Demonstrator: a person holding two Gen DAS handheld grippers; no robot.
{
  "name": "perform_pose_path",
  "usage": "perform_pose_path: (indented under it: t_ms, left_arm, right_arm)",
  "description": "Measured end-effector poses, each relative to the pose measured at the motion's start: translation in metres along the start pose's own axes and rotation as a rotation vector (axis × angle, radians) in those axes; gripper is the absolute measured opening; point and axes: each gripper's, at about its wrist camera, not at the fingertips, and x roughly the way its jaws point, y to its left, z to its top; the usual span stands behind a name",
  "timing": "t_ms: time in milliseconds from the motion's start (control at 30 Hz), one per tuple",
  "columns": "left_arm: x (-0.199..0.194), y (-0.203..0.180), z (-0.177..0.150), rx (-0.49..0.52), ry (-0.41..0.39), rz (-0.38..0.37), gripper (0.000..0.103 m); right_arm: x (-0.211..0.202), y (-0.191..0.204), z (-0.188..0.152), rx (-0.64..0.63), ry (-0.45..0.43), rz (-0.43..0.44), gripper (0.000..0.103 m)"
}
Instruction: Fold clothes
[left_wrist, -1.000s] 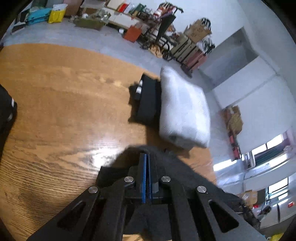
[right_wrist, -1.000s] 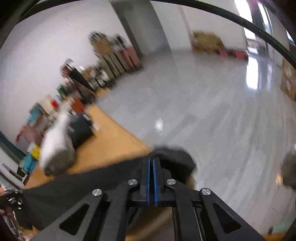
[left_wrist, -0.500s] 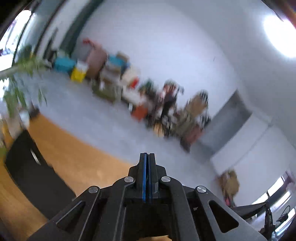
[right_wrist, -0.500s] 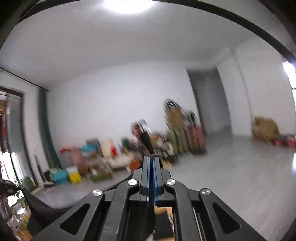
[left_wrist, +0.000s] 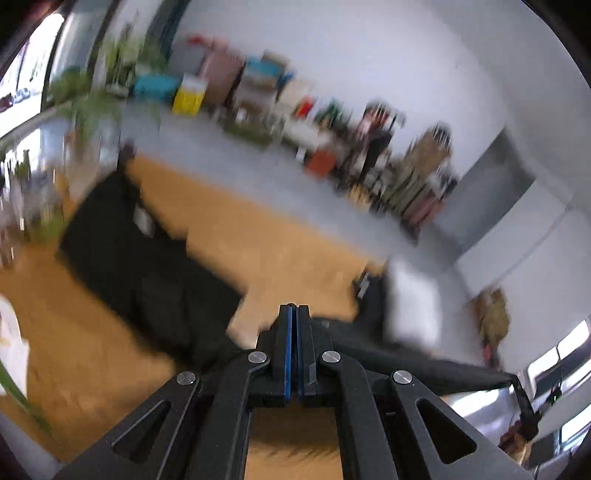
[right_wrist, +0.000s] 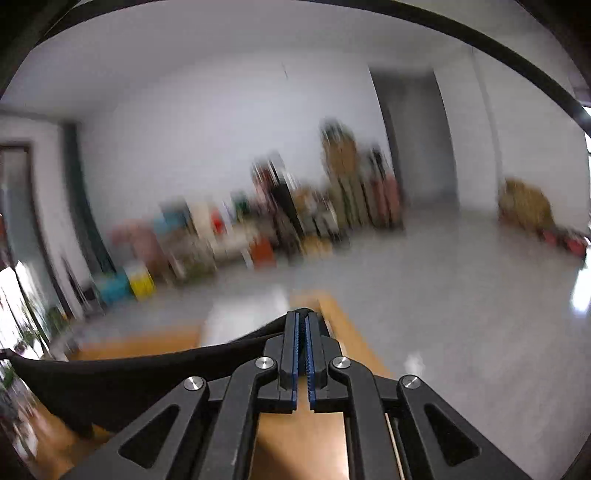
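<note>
In my left wrist view, the left gripper (left_wrist: 294, 325) has its blue pads pressed together on an edge of the black garment (left_wrist: 147, 266). The cloth hangs stretched from the tips to the right and also spreads over the wooden table (left_wrist: 266, 240) on the left. A folded white cloth (left_wrist: 413, 306) lies on the table's far right, beside a dark folded item (left_wrist: 371, 295). Blurred boxes (left_wrist: 258, 92) stand along the wall.

In my right wrist view, the right gripper (right_wrist: 303, 332) pinches the same black garment, which runs leftward as a taut band above the table. A narrow slit shows between the toothed pads lower down.
</note>
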Motion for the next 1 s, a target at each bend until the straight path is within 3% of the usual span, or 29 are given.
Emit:
perform_pose_path:
  t_ms: [133, 233, 333, 367, 400, 433, 500, 533, 567, 633, 700, 800, 833, 933, 1000]
  left_arm:
    - [0.051, 0.026, -0.064, 0.008, 0.165, 0.073, 0.002]
    - [0.088, 0.044, -0.109, 0.017, 0.284, 0.127, 0.002]
    - [0.095, 0.043, -0.125, 0.100, 0.330, 0.212, 0.002]
    - [0.098, 0.042, -0.126, 0.127, 0.350, 0.236, 0.003]
    - [0.100, 0.040, -0.125, 0.136, 0.373, 0.256, 0.003]
    - [0.102, 0.038, -0.122, 0.143, 0.393, 0.274, 0.004]
    - [0.102, 0.029, -0.108, 0.164, 0.384, 0.308, 0.010]
    - [0.101, 0.021, -0.099, 0.184, 0.366, 0.330, 0.026]
    - [0.101, 0.008, -0.087, 0.210, 0.327, 0.352, 0.051]
    - [0.107, -0.010, -0.072, 0.221, 0.233, 0.344, 0.076]
    - [0.120, -0.027, -0.063, 0.230, 0.148, 0.320, 0.078]
    - [0.182, -0.048, -0.076, 0.311, 0.253, 0.335, 0.078]
    - [0.200, -0.048, -0.083, 0.324, 0.282, 0.370, 0.078]
    - [0.234, -0.036, -0.097, 0.303, 0.323, 0.490, 0.074]
    - [0.242, -0.026, -0.105, 0.270, 0.380, 0.466, 0.072]
  right_arm:
    - [0.040, -0.051, -0.089, 0.080, 0.286, -0.092, 0.004]
    - [0.040, -0.086, -0.112, 0.100, 0.380, -0.159, 0.004]
    - [0.037, -0.113, -0.132, 0.100, 0.461, -0.242, 0.008]
    - [0.036, -0.121, -0.138, 0.100, 0.488, -0.269, 0.013]
    - [0.035, -0.128, -0.141, 0.099, 0.501, -0.300, 0.039]
    - [0.034, -0.130, -0.135, 0.093, 0.480, -0.337, 0.053]
    - [0.031, -0.134, -0.122, 0.084, 0.435, -0.395, 0.052]
    - [0.032, -0.133, -0.114, 0.084, 0.411, -0.376, 0.053]
    - [0.039, -0.126, -0.110, 0.068, 0.403, -0.350, 0.053]
    - [0.053, -0.112, -0.103, 0.034, 0.391, -0.294, 0.055]
    - [0.077, -0.090, -0.101, -0.012, 0.416, -0.206, 0.062]
    - [0.117, -0.055, -0.108, -0.048, 0.497, -0.053, 0.064]
    - [0.126, -0.044, -0.114, -0.061, 0.522, -0.027, 0.064]
    - [0.143, -0.028, -0.126, -0.107, 0.559, 0.001, 0.068]
    - [0.142, -0.030, -0.127, -0.121, 0.561, 0.013, 0.073]
